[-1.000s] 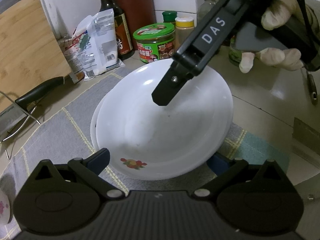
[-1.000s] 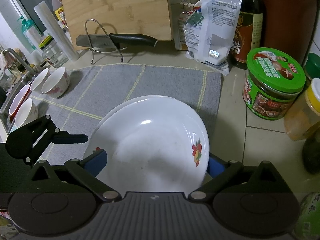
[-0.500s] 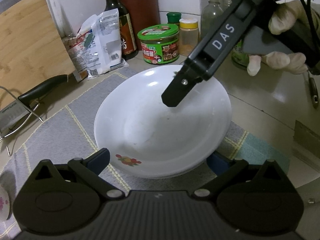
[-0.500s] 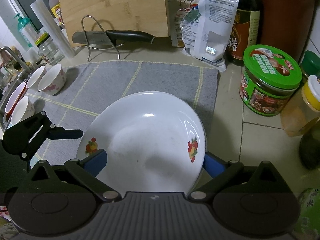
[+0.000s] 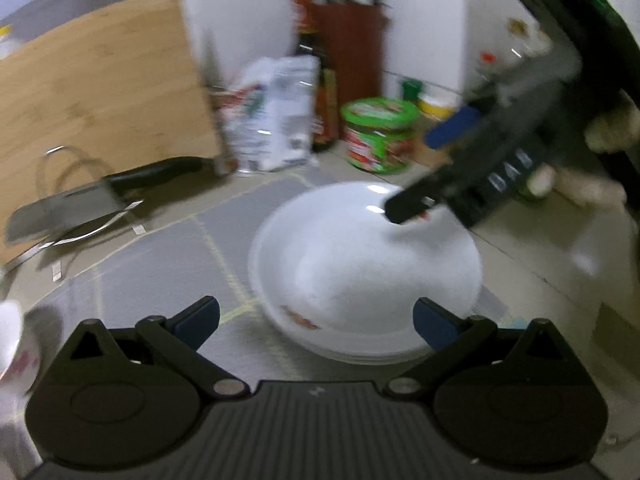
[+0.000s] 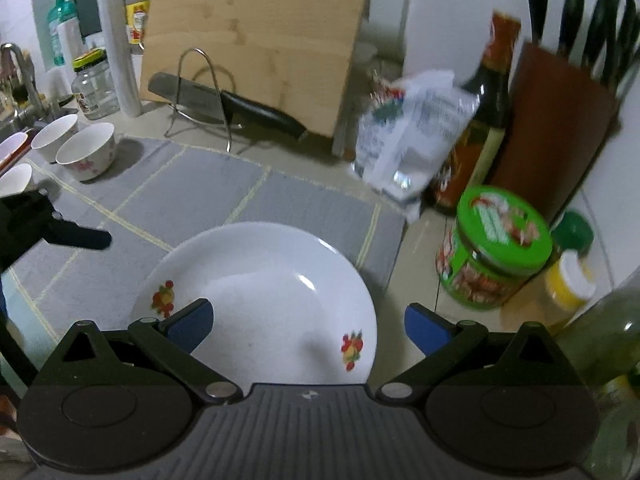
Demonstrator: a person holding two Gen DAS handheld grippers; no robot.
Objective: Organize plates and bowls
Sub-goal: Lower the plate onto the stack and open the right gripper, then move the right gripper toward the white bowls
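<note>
A stack of white plates with fruit prints (image 5: 366, 268) rests on the grey mat (image 5: 168, 272); it also shows in the right wrist view (image 6: 264, 300). My left gripper (image 5: 316, 318) is open and empty, just in front of the stack. My right gripper (image 6: 306, 318) is open and empty, above the near rim of the plates; it also shows in the left wrist view (image 5: 432, 168). Several small white bowls (image 6: 86, 156) stand at the mat's far left, one also in the left wrist view (image 5: 12, 340).
A cleaver on a wire rack (image 6: 216, 98) and a wooden cutting board (image 6: 256, 36) stand behind the mat. A white packet (image 6: 412, 136), sauce bottle (image 6: 480, 120), knife block (image 6: 560, 124), green-lidded jar (image 6: 496, 248) and yellow-lidded jar (image 6: 568, 284) crowd the right. A sink tap (image 6: 20, 72) is far left.
Both grippers have pulled back and up from the plate stack. The upper plate, earlier tilted between the fingers, now lies flat on the stack, let go.
</note>
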